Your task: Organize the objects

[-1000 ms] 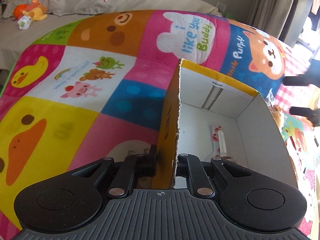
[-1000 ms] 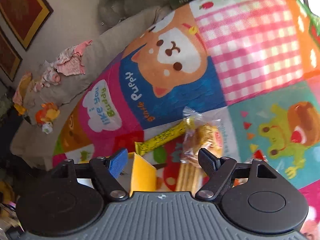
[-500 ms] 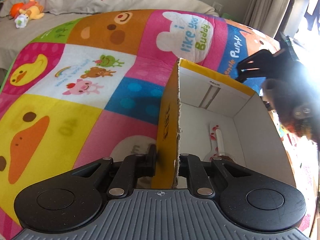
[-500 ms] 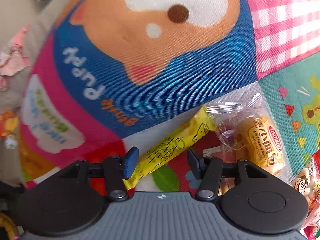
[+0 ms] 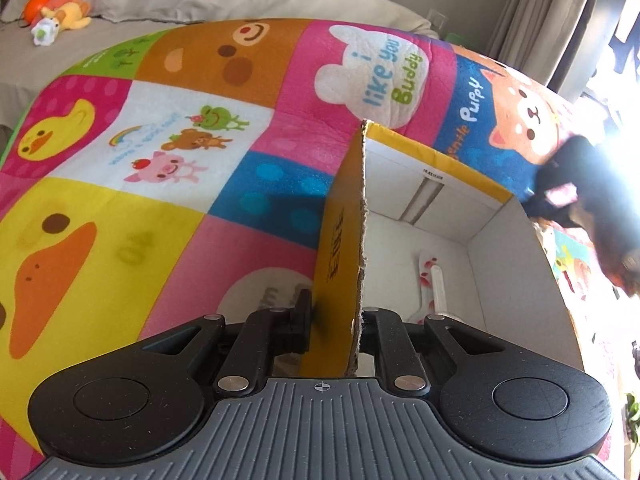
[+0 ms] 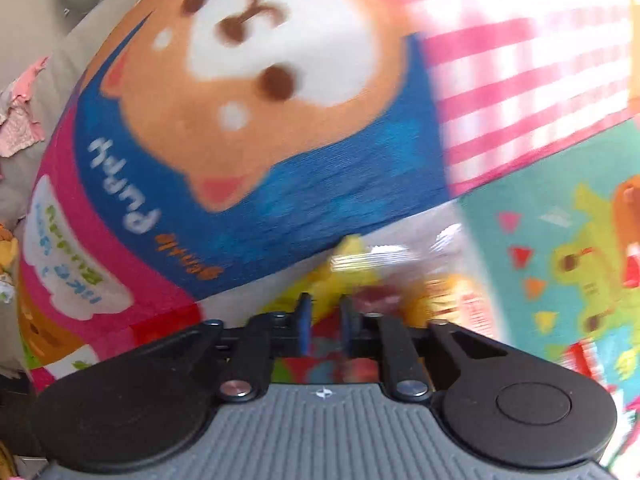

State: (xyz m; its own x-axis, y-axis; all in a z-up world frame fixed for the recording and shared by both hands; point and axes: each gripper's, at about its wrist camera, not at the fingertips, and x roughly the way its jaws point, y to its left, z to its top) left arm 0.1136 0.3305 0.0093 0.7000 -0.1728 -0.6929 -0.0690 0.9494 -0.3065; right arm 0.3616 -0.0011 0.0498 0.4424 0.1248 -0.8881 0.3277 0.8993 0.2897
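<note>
My left gripper [image 5: 334,316] is shut on the near wall of a yellow cardboard box [image 5: 344,240] with a white inside, standing on the colourful play mat [image 5: 120,200]. A white and red packet [image 5: 430,280] lies on the box floor. My right gripper [image 6: 324,320] has its blue-padded fingers closed on the long yellow snack stick [image 6: 352,256], which lies on the mat beside a clear-wrapped snack packet [image 6: 448,284]. The right wrist view is motion-blurred. From the left wrist view the right gripper [image 5: 576,200] shows as a dark blur past the box's right wall.
A grey sofa [image 5: 200,4] with plush toys [image 5: 60,12] and pink clothes runs behind the mat. Curtains [image 5: 540,20] hang at the back right. More snack packets lie on the mat at the right edge [image 6: 624,360].
My right gripper moved down onto the yellow snack stick and its fingers closed from wide open to a narrow gap around it. My left gripper kept its hold on the box wall.
</note>
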